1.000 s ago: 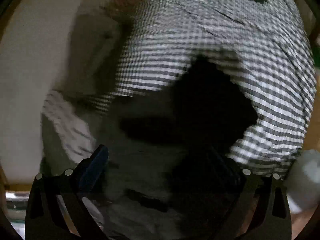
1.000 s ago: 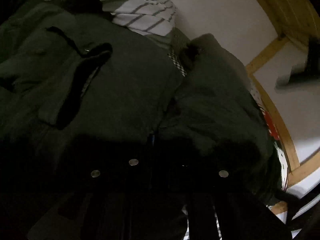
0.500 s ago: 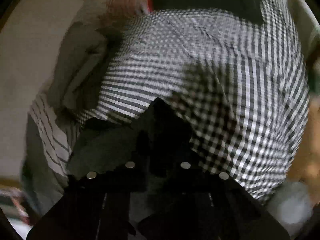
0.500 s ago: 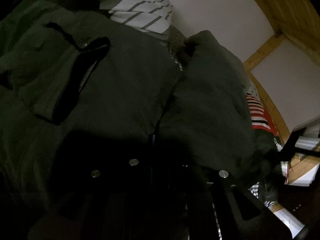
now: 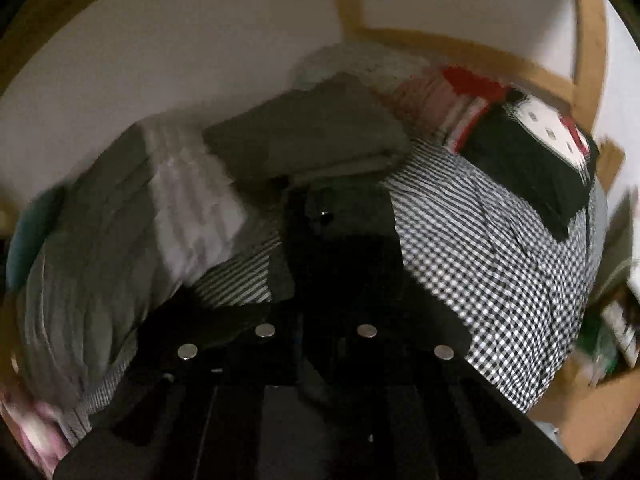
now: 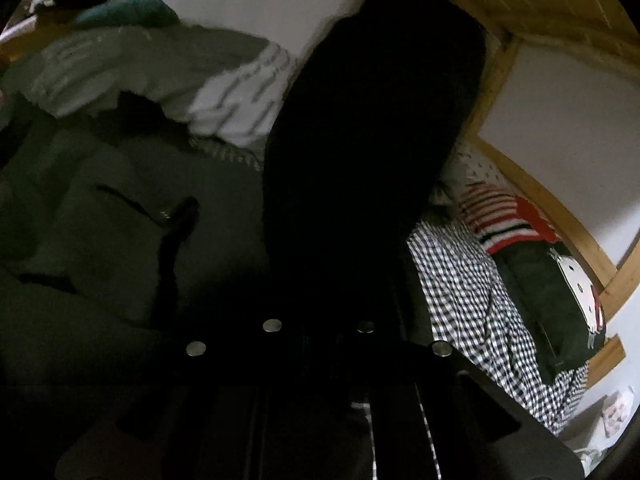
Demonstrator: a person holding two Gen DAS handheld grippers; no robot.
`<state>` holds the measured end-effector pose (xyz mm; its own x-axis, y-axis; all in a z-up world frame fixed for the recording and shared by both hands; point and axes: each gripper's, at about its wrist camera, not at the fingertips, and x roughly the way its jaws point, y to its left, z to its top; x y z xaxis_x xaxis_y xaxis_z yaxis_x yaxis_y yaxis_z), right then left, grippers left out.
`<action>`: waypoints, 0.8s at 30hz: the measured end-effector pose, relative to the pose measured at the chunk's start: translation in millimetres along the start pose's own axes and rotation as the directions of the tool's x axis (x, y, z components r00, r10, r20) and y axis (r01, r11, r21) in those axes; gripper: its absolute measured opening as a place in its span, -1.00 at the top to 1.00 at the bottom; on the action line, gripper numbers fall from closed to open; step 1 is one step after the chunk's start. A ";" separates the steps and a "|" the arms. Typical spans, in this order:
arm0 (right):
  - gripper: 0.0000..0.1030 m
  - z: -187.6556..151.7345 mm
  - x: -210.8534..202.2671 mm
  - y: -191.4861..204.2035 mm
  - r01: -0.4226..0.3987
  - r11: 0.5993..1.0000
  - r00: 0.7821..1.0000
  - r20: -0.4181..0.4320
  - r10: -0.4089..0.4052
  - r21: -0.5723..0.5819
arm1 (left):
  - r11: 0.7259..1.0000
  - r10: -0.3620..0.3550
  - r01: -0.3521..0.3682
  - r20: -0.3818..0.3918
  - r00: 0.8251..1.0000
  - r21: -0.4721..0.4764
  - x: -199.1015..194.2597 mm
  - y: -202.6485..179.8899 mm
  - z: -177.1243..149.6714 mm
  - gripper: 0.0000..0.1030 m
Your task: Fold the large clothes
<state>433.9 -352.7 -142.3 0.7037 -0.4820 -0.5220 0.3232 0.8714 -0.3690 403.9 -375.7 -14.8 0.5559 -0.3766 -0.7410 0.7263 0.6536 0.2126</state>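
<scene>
The left claw has just been closing and now stands pinched together on dark fabric: a fold of the dark green jacket rises from between its tips, a small metal snap glinting on it. The right claw is likewise clamped on the same jacket, and a dark column of cloth climbs straight up from its tips, hiding much of that view.

The jacket lies mostly on the bed, over the black-and-white checked cover, with the grey pillow and striped bedding behind it toward the wall. It looks thick and soft, probably padded, so it should be fairly heavy for cloth, limp, and inclined to sag between the two holds. The shell may be a little slick; a pinch through several layers at a seam, hem or shoulder would likely hold better than one on a single loose layer. Pockets, zip and snaps add bulk that will resist a flat crease.

Both claws point downward at a slant toward the bed, the left more steeply, and the blur in its view suggests a quick swing.
</scene>
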 end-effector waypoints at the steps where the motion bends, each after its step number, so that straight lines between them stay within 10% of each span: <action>1: 0.89 4.4 -4.3 3.7 -0.006 1.000 1.000 0.012 0.006 -0.001 | 0.999 0.006 -0.005 0.004 1.000 -0.034 -3.8 14.2 -8.9 0.85; 13: 0.90 54.8 -39.6 111.5 -0.111 0.985 0.990 0.074 0.122 -0.133 | 0.947 0.112 -0.104 0.010 0.994 -0.303 -37.6 166.7 -103.8 0.85; 24: 0.84 28.2 -35.0 242.2 -0.160 0.913 0.987 -0.031 0.161 -0.375 | 0.823 0.122 -0.199 -0.177 0.977 -0.532 33.1 270.8 -273.1 0.78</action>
<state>505.4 -122.2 -191.7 0.7266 -0.3383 -0.5980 -0.0553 0.8388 -0.5417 508.5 -31.9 -155.6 0.5602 -0.1720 -0.8103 0.2724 0.9621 -0.0160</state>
